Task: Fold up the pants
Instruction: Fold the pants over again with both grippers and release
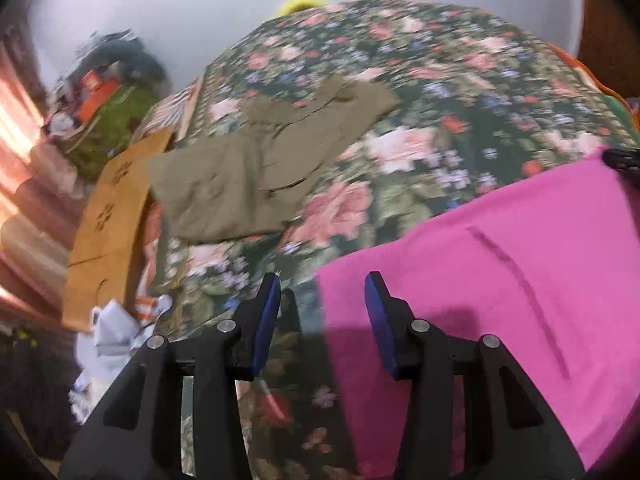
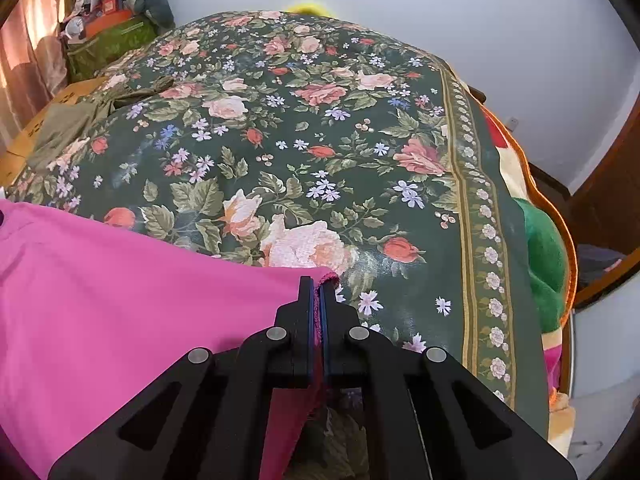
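Pink pants (image 1: pixel 500 264) lie spread on the floral bedcover (image 1: pixel 440 92). My left gripper (image 1: pixel 322 288) is open, just above the bedcover, with the pants' left edge between its fingers. In the right wrist view my right gripper (image 2: pixel 318 284) is shut on a corner of the pink pants (image 2: pixel 120 300) and holds it just above the floral bedcover (image 2: pixel 300 120). The right gripper's tip also shows in the left wrist view (image 1: pixel 622 160) at the far edge of the pants.
Olive-green folded pants (image 1: pixel 256 164) lie at the bed's left side, also in the right wrist view (image 2: pixel 72 120). A cardboard box (image 1: pixel 108 224) and crumpled paper (image 1: pixel 112 340) sit left of the bed. A cluttered pile (image 2: pixel 112 16) stands at the far left. A green and orange blanket (image 2: pixel 544 256) hangs at the right edge.
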`<state>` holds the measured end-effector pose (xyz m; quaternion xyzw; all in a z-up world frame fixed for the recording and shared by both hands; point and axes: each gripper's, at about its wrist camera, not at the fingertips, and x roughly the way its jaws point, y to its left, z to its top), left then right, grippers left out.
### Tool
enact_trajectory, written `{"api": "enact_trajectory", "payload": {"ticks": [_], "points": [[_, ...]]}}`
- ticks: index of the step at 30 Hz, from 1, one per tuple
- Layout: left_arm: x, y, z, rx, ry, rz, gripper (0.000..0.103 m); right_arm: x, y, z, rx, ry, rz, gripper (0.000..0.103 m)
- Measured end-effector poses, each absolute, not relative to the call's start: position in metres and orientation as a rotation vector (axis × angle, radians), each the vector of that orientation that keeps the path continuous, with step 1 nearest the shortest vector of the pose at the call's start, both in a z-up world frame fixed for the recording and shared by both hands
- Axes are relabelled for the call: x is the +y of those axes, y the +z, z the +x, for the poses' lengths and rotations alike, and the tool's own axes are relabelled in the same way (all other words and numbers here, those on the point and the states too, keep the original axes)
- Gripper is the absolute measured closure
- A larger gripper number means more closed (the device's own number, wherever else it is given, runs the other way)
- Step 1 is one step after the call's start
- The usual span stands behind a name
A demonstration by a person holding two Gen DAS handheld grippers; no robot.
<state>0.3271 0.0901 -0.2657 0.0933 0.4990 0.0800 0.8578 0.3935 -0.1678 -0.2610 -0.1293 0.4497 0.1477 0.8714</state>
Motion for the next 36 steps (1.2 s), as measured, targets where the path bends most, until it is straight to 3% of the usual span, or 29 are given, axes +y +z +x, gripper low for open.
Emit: {"api": "enact_trajectory", "payload": {"ticks": [5, 7, 9, 11, 13, 16, 18, 21, 33, 36], "points": [[0.1, -0.254, 0.315, 1.04, 0.137, 0.139, 0.057, -0.169, -0.247, 0.382, 0.943, 0.306, -0.269, 0.09], [0.098, -0.249, 0.311, 1.034, 0.124, 0.148, 0.056, -0.167, -0.238, 0.376, 0.922, 0.319, -0.267, 0.071], [0.093, -0.243, 0.31, 1.029, 0.102, 0.156, 0.054, -0.163, -0.224, 0.368, 0.883, 0.338, -0.26, 0.059], [0.09, -0.233, 0.308, 1.012, 0.081, 0.159, 0.046, -0.157, -0.209, 0.361, 0.855, 0.378, -0.245, 0.055], [0.086, -0.221, 0.307, 0.98, 0.061, 0.145, 0.029, -0.147, -0.198, 0.357, 0.857, 0.426, -0.225, 0.041], [0.08, -0.207, 0.308, 0.946, 0.024, 0.12, 0.011, -0.131, -0.19, 0.353, 0.864, 0.5, -0.179, 0.039], [0.075, -0.202, 0.311, 0.945, 0.002, 0.11, 0.007, -0.117, -0.19, 0.352, 0.896, 0.565, -0.144, 0.035], [0.069, -0.205, 0.321, 0.98, -0.035, 0.092, 0.006, -0.096, -0.198, 0.351, 0.959, 0.645, -0.09, 0.03], [0.067, -0.262, 0.343, 1.192, -0.11, 0.055, 0.006, -0.046, -0.26, 0.352, 1.231, 0.736, -0.103, 0.03], [0.07, -0.27, 0.341, 1.212, -0.127, 0.055, 0.003, -0.049, -0.266, 0.349, 1.246, 0.751, -0.103, 0.025]]}}
